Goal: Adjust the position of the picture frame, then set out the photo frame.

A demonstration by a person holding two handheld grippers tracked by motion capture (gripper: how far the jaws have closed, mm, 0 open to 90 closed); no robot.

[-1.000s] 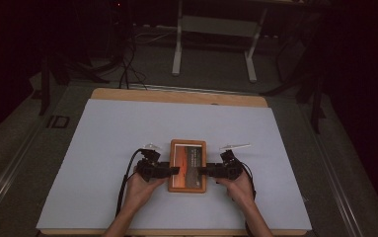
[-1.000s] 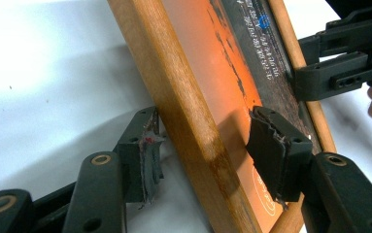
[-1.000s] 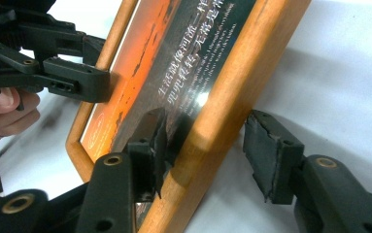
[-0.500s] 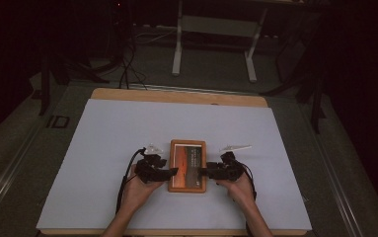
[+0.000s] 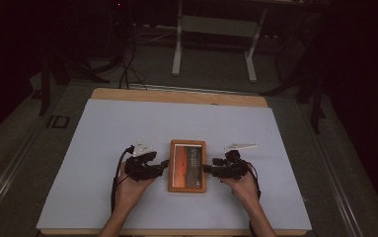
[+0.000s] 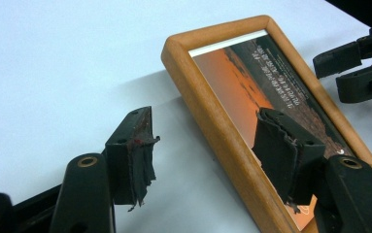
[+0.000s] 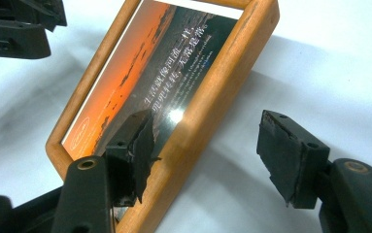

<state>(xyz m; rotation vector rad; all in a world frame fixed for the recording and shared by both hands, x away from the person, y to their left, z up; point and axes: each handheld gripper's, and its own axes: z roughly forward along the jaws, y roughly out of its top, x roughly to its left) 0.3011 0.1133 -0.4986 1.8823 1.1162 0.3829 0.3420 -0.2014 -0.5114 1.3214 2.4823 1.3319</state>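
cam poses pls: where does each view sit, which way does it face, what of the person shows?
High view: above the person's side, looking forward and down on the table; both forearms, left tongs and right tongs show.
Left gripper view: rides the left tongs, jaws open astride the picture frame's edge.
Right gripper view: rides the right tongs, open astride the frame's opposite edge.
Shared: the frame shows in all three; each gripper view catches the other tongs.

Left gripper (image 5: 163,165) jaws spread; right gripper (image 5: 207,169) likewise.
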